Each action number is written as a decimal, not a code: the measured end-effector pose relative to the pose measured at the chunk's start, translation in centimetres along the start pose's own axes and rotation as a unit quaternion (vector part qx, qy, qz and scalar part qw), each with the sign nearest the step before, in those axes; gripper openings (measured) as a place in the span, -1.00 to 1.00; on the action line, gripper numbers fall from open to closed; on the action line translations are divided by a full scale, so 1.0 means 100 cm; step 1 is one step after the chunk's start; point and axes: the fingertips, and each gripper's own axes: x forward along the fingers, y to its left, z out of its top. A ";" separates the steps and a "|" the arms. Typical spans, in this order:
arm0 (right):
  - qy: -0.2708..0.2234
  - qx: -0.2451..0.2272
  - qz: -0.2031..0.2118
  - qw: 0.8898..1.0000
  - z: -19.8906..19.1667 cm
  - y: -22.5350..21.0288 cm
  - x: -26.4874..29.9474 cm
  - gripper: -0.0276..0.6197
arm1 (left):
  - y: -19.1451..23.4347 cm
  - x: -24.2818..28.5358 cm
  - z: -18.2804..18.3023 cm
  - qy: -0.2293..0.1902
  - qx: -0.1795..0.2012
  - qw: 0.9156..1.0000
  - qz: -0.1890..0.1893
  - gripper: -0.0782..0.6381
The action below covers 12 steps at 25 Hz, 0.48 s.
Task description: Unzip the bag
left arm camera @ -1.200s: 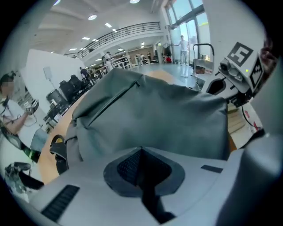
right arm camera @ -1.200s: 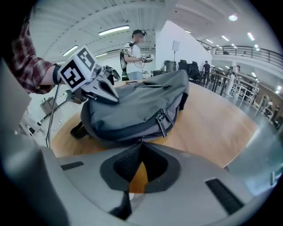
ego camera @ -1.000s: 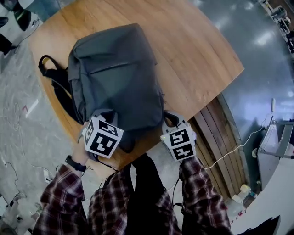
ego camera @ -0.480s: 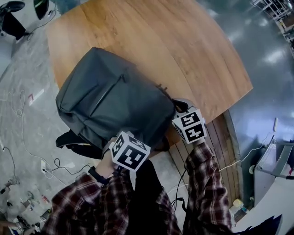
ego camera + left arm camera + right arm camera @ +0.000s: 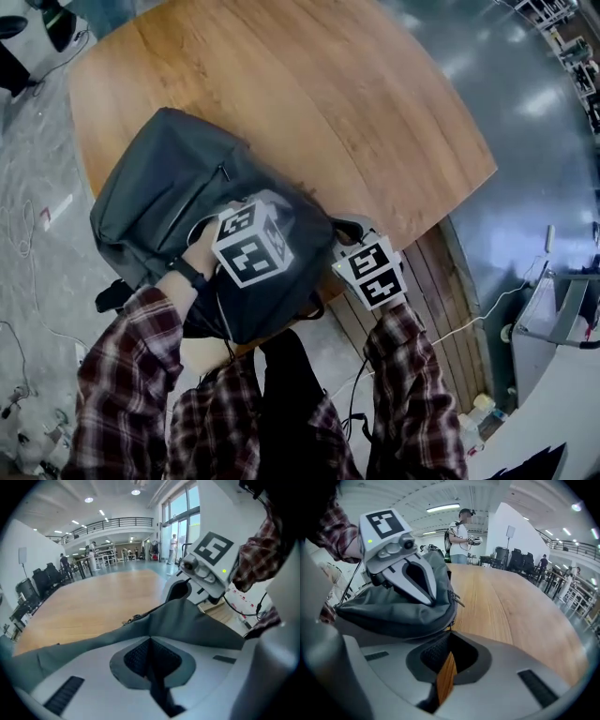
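Round wooden table (image 5: 375,103), glossy grey floor (image 5: 525,187), slatted planks (image 5: 450,281) alongside, standing person (image 5: 461,534) beyond

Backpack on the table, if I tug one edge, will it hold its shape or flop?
Probably floppy: the backpack sags and creases rather than standing stiff. It would likely slide, not tip, since it lies flat on the smooth wooden table. Part seems to overhang the table's edge, so a pull toward you might drag it off.
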 end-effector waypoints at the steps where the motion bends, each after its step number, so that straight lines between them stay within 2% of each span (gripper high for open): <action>1: 0.004 0.003 0.000 1.000 -0.005 0.001 -0.002 -0.88 | 0.001 0.005 -0.002 0.004 -0.003 1.000 -0.014 -0.76; 5: 0.001 0.032 -0.002 0.999 -0.023 0.015 -0.022 -0.88 | 0.006 0.015 -0.002 0.004 -0.019 1.000 -0.023 -0.76; 12: -0.007 0.098 -0.010 0.995 -0.047 0.078 -0.053 -0.88 | 0.030 0.027 0.004 0.018 -0.047 0.999 0.019 -0.76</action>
